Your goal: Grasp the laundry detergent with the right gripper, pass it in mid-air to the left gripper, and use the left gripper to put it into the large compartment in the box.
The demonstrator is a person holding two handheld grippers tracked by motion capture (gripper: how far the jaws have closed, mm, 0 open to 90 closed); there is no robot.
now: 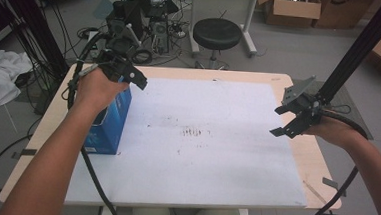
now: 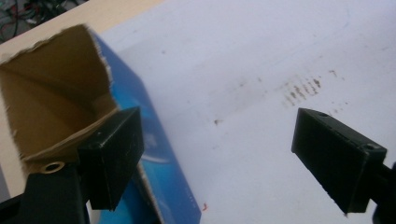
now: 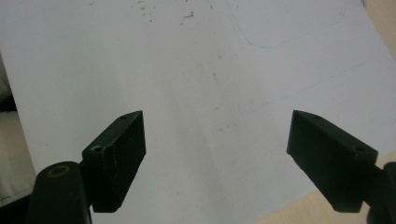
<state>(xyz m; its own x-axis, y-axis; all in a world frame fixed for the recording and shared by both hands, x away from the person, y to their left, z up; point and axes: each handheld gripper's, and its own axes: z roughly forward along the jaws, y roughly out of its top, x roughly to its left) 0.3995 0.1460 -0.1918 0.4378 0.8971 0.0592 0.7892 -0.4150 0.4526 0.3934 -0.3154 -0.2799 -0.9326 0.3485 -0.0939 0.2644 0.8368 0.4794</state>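
Left gripper gapes empty above the blue box; right gripper wide, empty

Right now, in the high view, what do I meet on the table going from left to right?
Blue box with the left tool just above it → stained middle of the white sheet → right tool, open over the sheet's right edge.
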